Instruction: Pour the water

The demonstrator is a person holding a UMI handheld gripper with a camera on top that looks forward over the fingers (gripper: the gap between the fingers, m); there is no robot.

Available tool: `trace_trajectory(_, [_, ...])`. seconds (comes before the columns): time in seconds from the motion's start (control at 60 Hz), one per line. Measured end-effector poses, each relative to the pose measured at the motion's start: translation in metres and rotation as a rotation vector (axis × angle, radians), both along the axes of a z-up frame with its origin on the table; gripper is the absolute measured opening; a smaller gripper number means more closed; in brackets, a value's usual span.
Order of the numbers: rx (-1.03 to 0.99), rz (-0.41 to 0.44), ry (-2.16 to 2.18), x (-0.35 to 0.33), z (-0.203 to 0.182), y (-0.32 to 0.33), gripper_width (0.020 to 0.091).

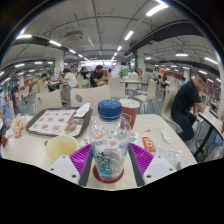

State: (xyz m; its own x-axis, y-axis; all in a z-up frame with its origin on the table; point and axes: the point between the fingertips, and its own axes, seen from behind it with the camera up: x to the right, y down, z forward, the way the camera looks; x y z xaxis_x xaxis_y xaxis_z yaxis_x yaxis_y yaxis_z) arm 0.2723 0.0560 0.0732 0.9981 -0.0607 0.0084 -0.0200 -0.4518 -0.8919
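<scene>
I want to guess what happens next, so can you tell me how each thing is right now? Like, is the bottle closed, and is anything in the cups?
water bottle: upright between the tool's fingers, blue cap on.
tool: fingers at the bottle's sides; I cannot tell if they press it.
yellow cup: upright beside the bottle, contents not visible.
red cup: upright beyond the bottle, contents not visible.
tray: lying flat on the table.
</scene>
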Motion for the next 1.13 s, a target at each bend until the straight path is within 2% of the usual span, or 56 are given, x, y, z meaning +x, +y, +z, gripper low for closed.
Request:
trace_trajectory(0.05, [-0.008, -0.019, -0.017, 0.005, 0.005, -0.005, 0.0838])
trace_trajectory(0.067, [-0.014, -0.022, -0.021, 0.005, 0.007, -0.007, 0.0867])
trace_trajectory(0.117, [-0.045, -0.035, -0.026, 0.007, 0.009, -0.020, 0.0829])
trace_trajectory(0.183, [-0.083, -0.034, -0.026, 0.006, 0.012, -0.042, 0.0864])
trace_trajectory(0.233, [-0.108, -0.030, -0.030, 0.004, 0.017, -0.061, 0.0849])
trace_trajectory(0.383, [-0.180, -0.038, -0.006, -0.014, 0.037, -0.130, 0.0864])
trace_trajectory(0.567, [-0.221, -0.076, 0.050, -0.041, 0.061, -0.189, 0.0848])
trace_trajectory(0.767, [-0.213, -0.101, 0.036, -0.050, 0.077, -0.209, 0.0854])
trace_trajectory(1.133, [-0.198, -0.053, -0.010, -0.056, 0.084, -0.206, 0.0854])
